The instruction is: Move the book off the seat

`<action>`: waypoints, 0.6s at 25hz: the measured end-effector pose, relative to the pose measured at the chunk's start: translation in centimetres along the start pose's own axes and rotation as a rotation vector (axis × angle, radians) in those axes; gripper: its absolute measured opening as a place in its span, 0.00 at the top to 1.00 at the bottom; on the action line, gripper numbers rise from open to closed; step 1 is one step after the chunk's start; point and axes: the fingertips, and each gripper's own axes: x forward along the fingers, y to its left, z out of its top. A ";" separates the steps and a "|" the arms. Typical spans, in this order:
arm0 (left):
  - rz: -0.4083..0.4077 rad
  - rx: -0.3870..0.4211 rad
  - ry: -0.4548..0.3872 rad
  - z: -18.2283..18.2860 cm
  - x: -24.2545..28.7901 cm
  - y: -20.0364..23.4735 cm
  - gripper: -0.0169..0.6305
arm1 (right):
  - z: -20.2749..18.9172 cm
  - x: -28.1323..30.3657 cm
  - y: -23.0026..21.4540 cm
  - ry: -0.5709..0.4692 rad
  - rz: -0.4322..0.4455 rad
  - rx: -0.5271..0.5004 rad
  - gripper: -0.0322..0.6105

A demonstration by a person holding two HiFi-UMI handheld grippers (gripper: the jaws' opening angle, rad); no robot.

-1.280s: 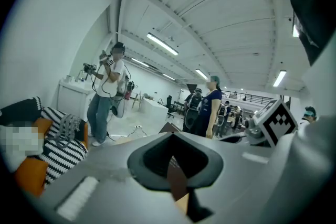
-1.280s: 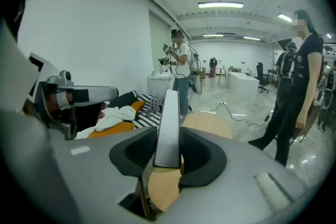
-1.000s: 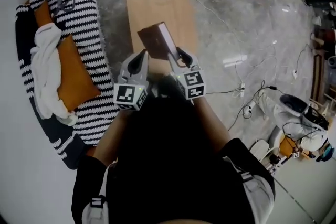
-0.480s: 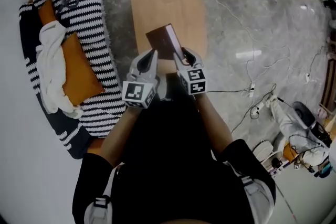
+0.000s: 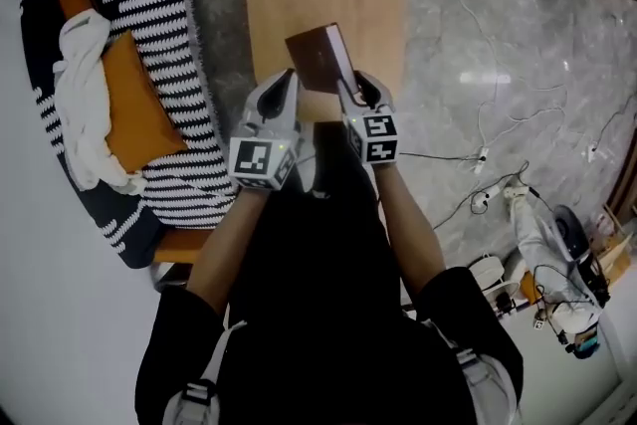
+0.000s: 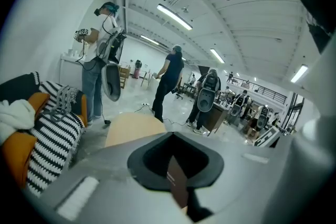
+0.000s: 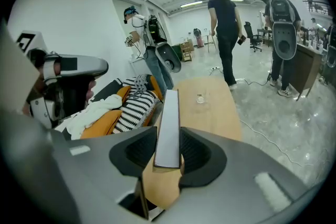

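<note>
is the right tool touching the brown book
Touching. The right gripper view shows the brown rectangular book, white page edge facing the camera, clamped in the right tool, with both jaws pressing against its covers.

Ceiling strip lights [image 6: 173,17] are flooding everything with bright, even white light, and they're bouncing glare off the glossy floor [image 5: 485,78] in the head view. Both gripper views are bending hard into dark fisheye corners, and the closest foreground is going soft and blurry
</note>
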 end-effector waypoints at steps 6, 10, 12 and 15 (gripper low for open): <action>0.017 -0.021 0.017 -2.4 2.0 0.9 0.97 | -2.1 2.8 -2.0 0.044 0.020 0.018 0.72; 0.018 -0.029 0.042 -3.7 2.9 1.3 0.97 | -2.9 4.4 -2.9 0.064 0.030 0.044 0.72; 0.015 -0.030 0.057 -4.1 3.6 1.4 0.97 | -3.1 5.1 -3.5 0.071 0.032 0.065 0.72; 0.017 -0.028 0.061 -4.6 4.5 1.9 0.97 | -3.4 6.3 -4.4 0.073 0.026 0.076 0.72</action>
